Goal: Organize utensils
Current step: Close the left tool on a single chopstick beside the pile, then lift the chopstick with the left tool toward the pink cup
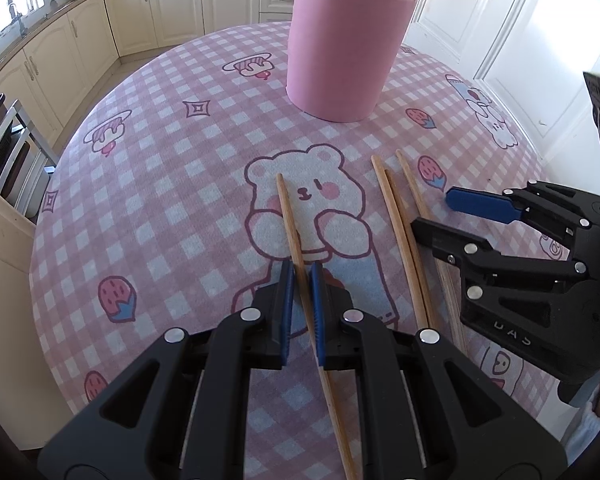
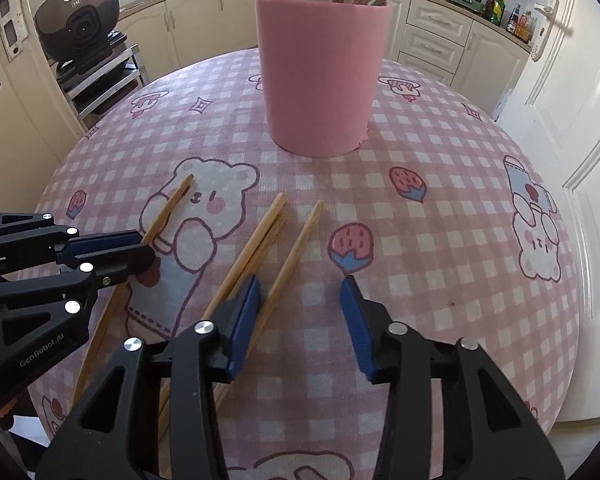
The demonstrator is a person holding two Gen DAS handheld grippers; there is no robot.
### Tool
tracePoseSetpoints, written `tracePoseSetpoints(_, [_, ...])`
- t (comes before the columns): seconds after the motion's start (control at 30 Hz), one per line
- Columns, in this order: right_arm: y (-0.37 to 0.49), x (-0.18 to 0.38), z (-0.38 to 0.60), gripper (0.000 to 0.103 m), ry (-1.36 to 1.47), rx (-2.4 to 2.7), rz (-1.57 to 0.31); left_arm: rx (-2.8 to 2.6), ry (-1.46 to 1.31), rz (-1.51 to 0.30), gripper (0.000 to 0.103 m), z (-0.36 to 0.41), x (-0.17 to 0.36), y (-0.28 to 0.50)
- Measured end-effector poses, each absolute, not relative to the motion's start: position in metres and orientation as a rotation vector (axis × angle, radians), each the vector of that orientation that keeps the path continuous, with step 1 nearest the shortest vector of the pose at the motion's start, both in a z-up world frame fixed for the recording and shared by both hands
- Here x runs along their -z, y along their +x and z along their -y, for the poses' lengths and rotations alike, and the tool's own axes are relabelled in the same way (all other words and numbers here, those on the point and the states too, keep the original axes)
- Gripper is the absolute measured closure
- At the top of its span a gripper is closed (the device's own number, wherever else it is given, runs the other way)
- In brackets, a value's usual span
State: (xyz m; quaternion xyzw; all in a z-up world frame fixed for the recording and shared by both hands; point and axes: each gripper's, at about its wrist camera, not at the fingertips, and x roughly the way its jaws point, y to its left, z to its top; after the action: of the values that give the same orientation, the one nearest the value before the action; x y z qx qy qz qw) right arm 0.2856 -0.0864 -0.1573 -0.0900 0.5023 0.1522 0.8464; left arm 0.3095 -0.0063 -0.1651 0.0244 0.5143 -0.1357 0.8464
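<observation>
A pink cup (image 1: 340, 48) (image 2: 320, 72) holding several wooden chopsticks stands at the far side of the round table. Four chopsticks lie on the cloth. My left gripper (image 1: 302, 280) is closed around one chopstick (image 1: 290, 216), which passes between its blue pads on the bear print; it also shows in the right wrist view (image 2: 168, 210). A pair of chopsticks (image 1: 396, 220) (image 2: 256, 240) and a single chopstick (image 1: 414, 188) (image 2: 296, 248) lie to its right. My right gripper (image 2: 300, 300) (image 1: 436, 216) is open, its left pad beside the single chopstick.
The table carries a pink checked cloth (image 1: 160, 200) (image 2: 440, 220) with bear and strawberry prints. Cream kitchen cabinets (image 1: 180, 4) stand behind, a white door (image 2: 572, 120) to the right, and a black appliance on a rack (image 2: 80, 20) to the left.
</observation>
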Motion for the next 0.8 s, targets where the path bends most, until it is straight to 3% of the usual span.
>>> tracePoseSetpoints(0.17, [0.289,0.156,0.078,0.09,-0.215,-0.352,-1.079,0.286,0.062,-1.092,0.093,0.01,0.166,0.314])
tracePoseSetpoints(0.4, [0.293,0.155,0.076,0.097,-0.213,-0.365,-1.073,0.279,0.075,-1.069,0.095,0.011,0.167,0.311])
tracePoseSetpoints(0.8, [0.281,0.114,0.098,0.099,-0.057,-0.445,-0.959,0.358,0.024,-0.999,0.097,0.013,0.137,0.297])
